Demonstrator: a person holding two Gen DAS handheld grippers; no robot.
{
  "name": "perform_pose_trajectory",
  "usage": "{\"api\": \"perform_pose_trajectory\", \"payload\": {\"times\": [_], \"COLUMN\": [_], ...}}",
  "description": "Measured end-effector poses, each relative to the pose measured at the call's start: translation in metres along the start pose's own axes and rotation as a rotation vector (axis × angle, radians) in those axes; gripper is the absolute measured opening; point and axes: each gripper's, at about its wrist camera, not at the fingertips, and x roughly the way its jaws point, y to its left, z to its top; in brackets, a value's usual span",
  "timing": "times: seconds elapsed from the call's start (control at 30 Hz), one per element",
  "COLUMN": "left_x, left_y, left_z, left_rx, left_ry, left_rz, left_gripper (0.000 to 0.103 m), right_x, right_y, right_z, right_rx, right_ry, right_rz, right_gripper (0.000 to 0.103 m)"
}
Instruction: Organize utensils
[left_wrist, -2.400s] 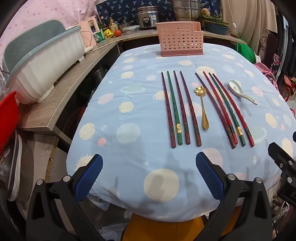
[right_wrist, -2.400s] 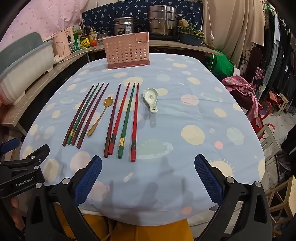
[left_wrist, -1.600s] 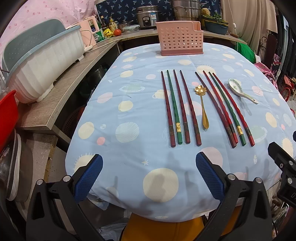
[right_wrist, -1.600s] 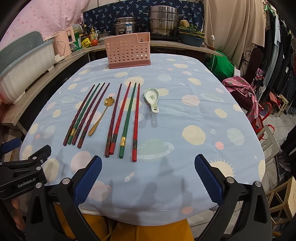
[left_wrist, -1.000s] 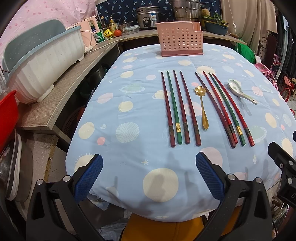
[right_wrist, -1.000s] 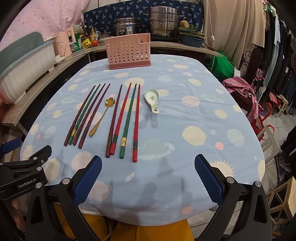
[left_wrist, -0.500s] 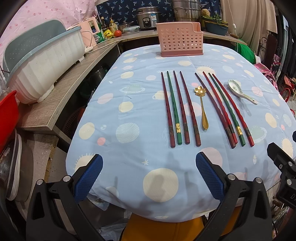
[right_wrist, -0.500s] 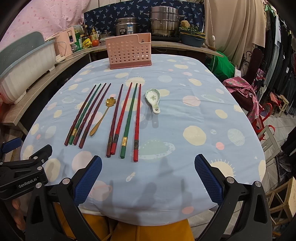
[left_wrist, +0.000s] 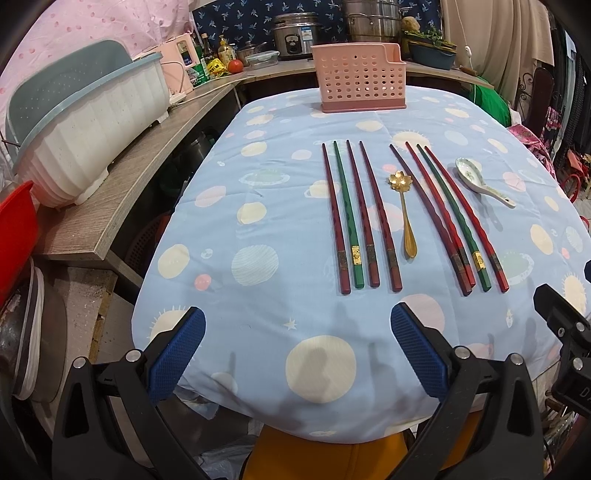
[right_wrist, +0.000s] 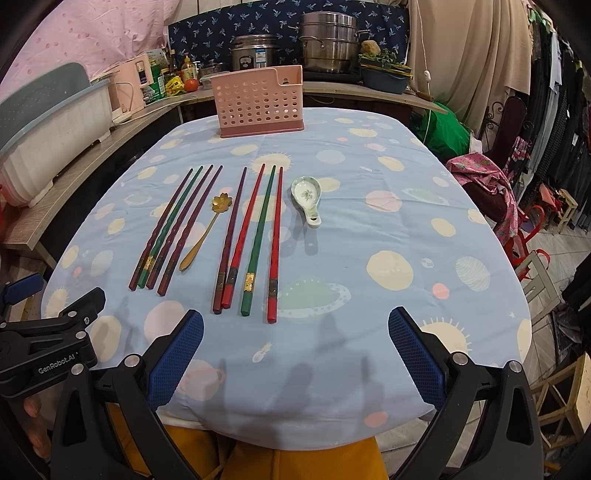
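Eight chopsticks lie in two groups of four on blue spotted tablecloth: left group, right group. Gold flower spoon between groups; white ceramic spoon just right of right group. Pink perforated holder upright at far edge. Left gripper hovers over near edge, just short of left group, fingers spread wide, empty. Right gripper likewise near right group, spread wide, empty.

The pink holder's inside is hidden behind its perforated front wall in both views.
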Motion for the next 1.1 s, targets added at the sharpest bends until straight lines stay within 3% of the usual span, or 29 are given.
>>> {"api": "perform_pose_trajectory", "payload": {"times": [1.1], "left_x": [0.0], "left_y": [0.0], "left_z": [0.0], "left_rx": [0.001], "left_ry": [-0.001], "left_rz": [0.0], "left_gripper": [0.096], "right_x": [-0.001], "right_y": [0.001], "right_z": [0.0], "right_rx": [0.004], "right_ry": [-0.002], "right_rz": [0.003], "right_gripper": [0.096]}}
